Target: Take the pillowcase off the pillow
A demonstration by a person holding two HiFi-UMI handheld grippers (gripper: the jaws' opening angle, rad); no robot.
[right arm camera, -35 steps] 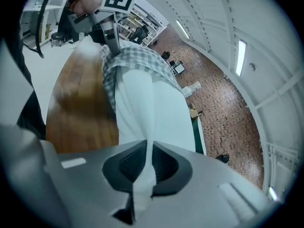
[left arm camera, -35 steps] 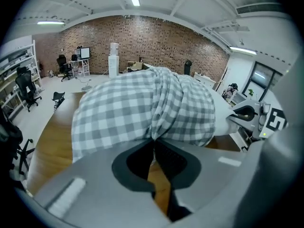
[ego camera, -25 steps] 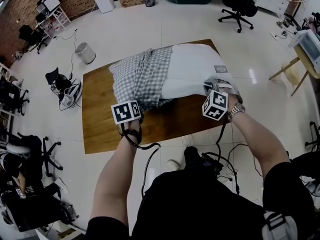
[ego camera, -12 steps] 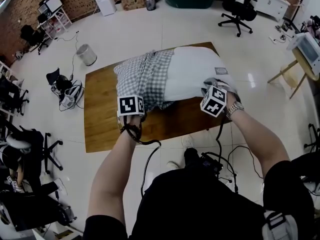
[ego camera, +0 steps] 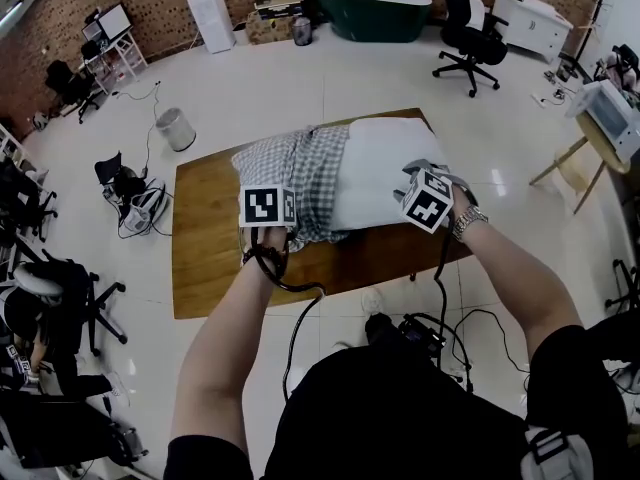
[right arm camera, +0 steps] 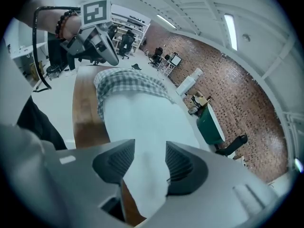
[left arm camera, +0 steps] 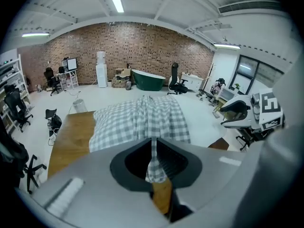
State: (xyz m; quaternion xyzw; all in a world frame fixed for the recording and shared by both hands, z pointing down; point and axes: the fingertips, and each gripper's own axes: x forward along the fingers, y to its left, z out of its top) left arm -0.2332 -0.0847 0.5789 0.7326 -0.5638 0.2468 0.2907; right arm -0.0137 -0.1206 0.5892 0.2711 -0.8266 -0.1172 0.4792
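A white pillow (ego camera: 385,163) lies on the wooden table (ego camera: 210,258), its left half still inside the bunched grey-checked pillowcase (ego camera: 295,168). My left gripper (ego camera: 272,226) is at the case's near edge. In the left gripper view a fold of checked cloth (left arm camera: 153,163) is pinched between its pads; the jaws have just been opening a little, with the cloth still between them. My right gripper (ego camera: 418,173) is at the pillow's bare right end. Its jaws have just been opening and stand apart (right arm camera: 147,163), the white pillow (right arm camera: 142,122) lying between them.
The table stands on a white tiled floor. A bin (ego camera: 175,128) and office chairs are at the left, with a green tub (ego camera: 368,8) and a black chair (ego camera: 465,38) at the back. A small wooden stand (ego camera: 575,158) is at the right. Cables (ego camera: 420,333) lie at my feet.
Both grippers have lifted and moved slightly away from me. The left one still has the checked cloth, and the case has bunched a little further left.
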